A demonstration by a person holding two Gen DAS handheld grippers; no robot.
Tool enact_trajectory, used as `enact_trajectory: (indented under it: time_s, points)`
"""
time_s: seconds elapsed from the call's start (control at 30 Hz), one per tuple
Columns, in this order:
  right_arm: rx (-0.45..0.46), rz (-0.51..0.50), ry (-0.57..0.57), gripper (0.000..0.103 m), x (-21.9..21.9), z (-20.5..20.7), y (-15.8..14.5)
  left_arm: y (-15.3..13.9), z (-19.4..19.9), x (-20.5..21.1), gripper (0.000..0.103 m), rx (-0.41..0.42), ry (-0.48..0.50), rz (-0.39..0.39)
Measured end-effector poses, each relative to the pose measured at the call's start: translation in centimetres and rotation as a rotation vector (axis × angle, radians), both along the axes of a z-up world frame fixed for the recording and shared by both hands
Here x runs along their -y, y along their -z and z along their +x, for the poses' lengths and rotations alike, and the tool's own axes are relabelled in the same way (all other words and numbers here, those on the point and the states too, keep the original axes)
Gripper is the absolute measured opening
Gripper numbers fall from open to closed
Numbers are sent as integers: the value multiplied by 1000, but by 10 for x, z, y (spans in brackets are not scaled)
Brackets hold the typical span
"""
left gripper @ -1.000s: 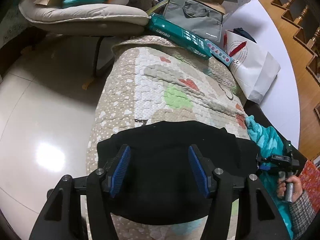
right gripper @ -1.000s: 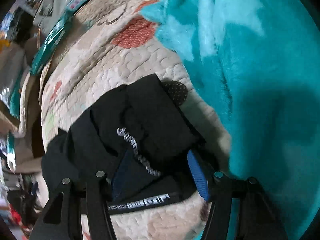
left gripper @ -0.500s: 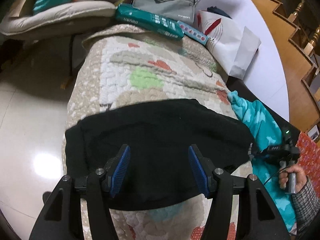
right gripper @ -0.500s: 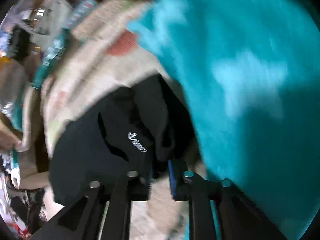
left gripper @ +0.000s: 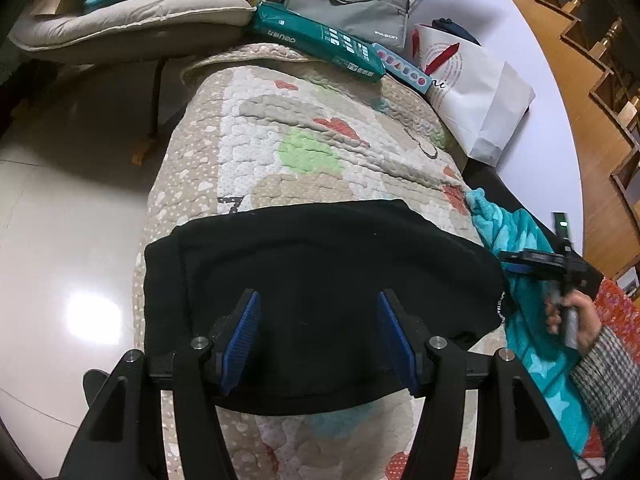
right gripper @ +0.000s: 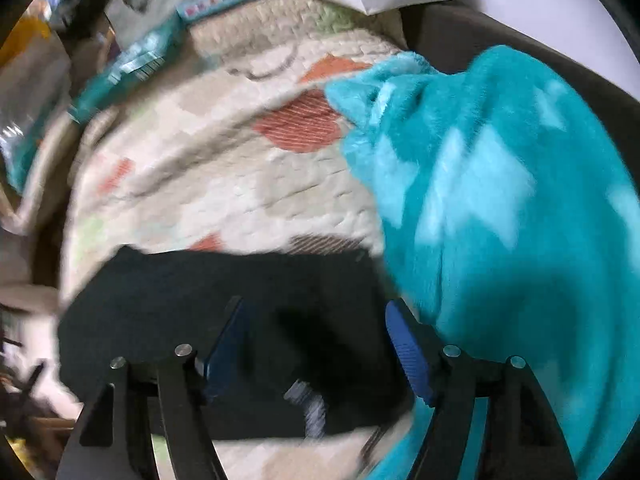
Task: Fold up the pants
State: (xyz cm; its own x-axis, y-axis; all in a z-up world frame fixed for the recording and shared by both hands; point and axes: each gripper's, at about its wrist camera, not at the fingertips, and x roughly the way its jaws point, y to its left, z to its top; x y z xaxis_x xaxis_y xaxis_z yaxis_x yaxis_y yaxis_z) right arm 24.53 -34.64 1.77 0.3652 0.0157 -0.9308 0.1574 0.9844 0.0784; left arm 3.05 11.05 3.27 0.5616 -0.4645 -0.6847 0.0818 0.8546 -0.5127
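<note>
Left gripper (left gripper: 318, 340): jaws roughly half open, hovering over the black pants (left gripper: 320, 280), nothing between the pads, no contact I can see. Unchanged over the last second.

Right gripper (right gripper: 316, 344): 0.5 s ago it was pinched nearly shut on the pants' edge on the teal blanket's side; now the jaws are opening, pads clear of the cloth, which lies flat under them. In the left view it sits just off the pants' right edge, held by the person's hand (left gripper: 576, 316). My read: it just let go of an edge it carried across, so 1 fold is laid.

Pants: 1 s ago bunched up with the white logo showing; now a flat, compact slab on the quilt (left gripper: 280, 152), near end of the bed, teal blanket (right gripper: 500, 200) touching the right side. Long axis runs across the bed, left-right in both views. Which end is the waistband I can't tell; small white print at the right edge.

Far end: green box (left gripper: 320, 46), grey bag (left gripper: 352, 4), white paper bag (left gripper: 476, 96).

Likely next is a final fold or smoothing.
</note>
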Motion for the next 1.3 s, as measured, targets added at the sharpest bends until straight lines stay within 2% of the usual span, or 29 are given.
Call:
enact_trajectory:
  time_s: [0.03, 0.13, 0.17, 0.2, 0.3, 0.4, 0.43, 0.47, 0.53, 0.6, 0.63, 0.77, 0.83, 0.9, 0.93, 1.0, 1.07, 1.1, 1.17, 1.23, 1.3]
  points:
    - [-14, -6, -11, 76, 1, 9, 10, 1, 1, 0, 59, -3, 2, 3]
    - [-75, 101, -16, 75, -11, 37, 44, 3, 4, 1, 59, -12, 2, 4]
    - [-69, 123, -27, 59, -18, 37, 49, 4, 5, 1, 59, -14, -1, 5]
    - [-60, 88, -50, 40, -31, 40, 50, 5, 7, 0, 59, -18, -5, 6]
    - [-43, 12, -73, 29, -52, 51, 44, 9, 10, -1, 59, -37, -22, 1]
    - [-22, -52, -4, 26, -50, 64, 37, 13, 9, -9, 59, -46, -56, 14]
    - [-23, -76, 18, 20, -52, 71, 38, 13, 9, -12, 59, -48, -69, 13]
    - [-29, -110, 32, 19, -55, 79, 39, 14, 8, -15, 59, -51, -82, 10]
    - [-30, -157, 46, 20, -55, 77, 43, 16, 8, -26, 59, -61, -116, -4]
    - [-33, -229, 61, 56, -64, 82, 45, 17, 8, -36, 59, -67, -155, -17]
    - [-32, -260, 63, 61, -68, 86, 46, 17, 7, -45, 59, -69, -192, -28]
    - [4, -255, 58, 63, -88, 98, 36, 17, 1, -74, 59, -76, -313, -54]
    - [53, -306, 57, 64, -110, 94, 19, 20, 0, -85, 59, -92, -359, -83]
    - [129, -341, -25, 64, -148, 85, -1, 24, -1, -91, 59, -109, -382, -98]
    - [159, -320, -97, 64, -174, 79, -8, 26, -1, -94, 59, -119, -393, -104]
    - [188, -210, -285, 64, -229, 62, -14, 28, -1, -94, 59, -129, -396, -107]
    - [153, -96, -440, 60, -272, 44, -5, 28, -1, -91, 59, -132, -393, -90]
    - [124, -76, -493, 57, -296, 35, 5, 28, -1, -90, 59, -132, -392, -77]
    - [56, -69, -568, 47, -334, 32, 31, 28, -5, -92, 59, -131, -398, -57]
    - [-3, -81, -602, 47, -350, 21, 53, 30, -10, -99, 59, -139, -424, -56]
    - [-7, -151, -692, 49, -377, 9, 61, 36, -15, -109, 59, -166, -457, -67]
